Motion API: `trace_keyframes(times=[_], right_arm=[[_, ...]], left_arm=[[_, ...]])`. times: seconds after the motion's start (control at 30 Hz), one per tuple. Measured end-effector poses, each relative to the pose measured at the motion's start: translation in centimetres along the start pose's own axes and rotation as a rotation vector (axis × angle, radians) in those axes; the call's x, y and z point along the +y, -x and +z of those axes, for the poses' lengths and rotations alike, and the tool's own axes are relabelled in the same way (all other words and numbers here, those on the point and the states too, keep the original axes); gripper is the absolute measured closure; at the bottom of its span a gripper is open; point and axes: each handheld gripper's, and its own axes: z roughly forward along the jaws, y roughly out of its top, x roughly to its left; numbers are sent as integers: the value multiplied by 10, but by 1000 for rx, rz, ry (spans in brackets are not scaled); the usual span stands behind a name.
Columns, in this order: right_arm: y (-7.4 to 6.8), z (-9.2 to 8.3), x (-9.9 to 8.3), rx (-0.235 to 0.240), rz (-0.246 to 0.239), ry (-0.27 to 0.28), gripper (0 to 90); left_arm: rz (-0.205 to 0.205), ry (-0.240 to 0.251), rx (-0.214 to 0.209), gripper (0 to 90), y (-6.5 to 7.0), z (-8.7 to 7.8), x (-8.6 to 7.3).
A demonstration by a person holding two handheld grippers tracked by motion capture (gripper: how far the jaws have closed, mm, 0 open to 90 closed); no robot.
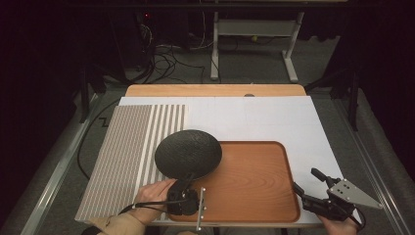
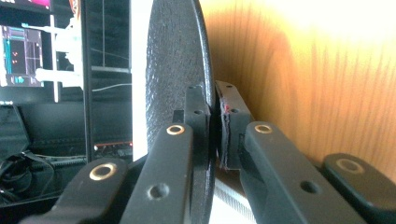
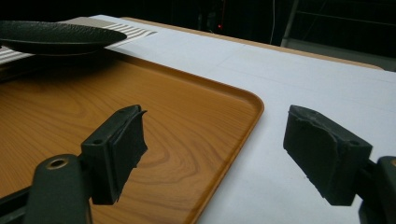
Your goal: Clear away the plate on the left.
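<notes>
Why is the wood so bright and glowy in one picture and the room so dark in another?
Left gripper view: glare washes out the wooden tray at the top right, while the black plate stays dark. High view: the floor behind the table is dim. Right gripper view: the near fingers look soft.

One black plate (image 1: 188, 153), one wooden tray (image 1: 254, 178), one striped mat (image 1: 128, 152) (two grippers (image 1: 183, 188) (image 1: 307, 185)).
</notes>
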Motion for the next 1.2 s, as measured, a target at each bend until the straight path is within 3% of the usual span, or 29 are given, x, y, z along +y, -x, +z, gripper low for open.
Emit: trace_keyframes(times=[0.13,0.3,1.07,1.2], right_arm=[[0,0,0,2,-1,1,215],[0,0,0,4,-1,1,215],[0,-1,0,6,1,4,215],[0,-1,0,7,3,3,215]], left_arm=[[38,12,2,812,5,0,9],[58,39,-6,812,10,-1,19],[89,151,24,809,13,-9,61],[97,175,12,808,12,-11,72]])
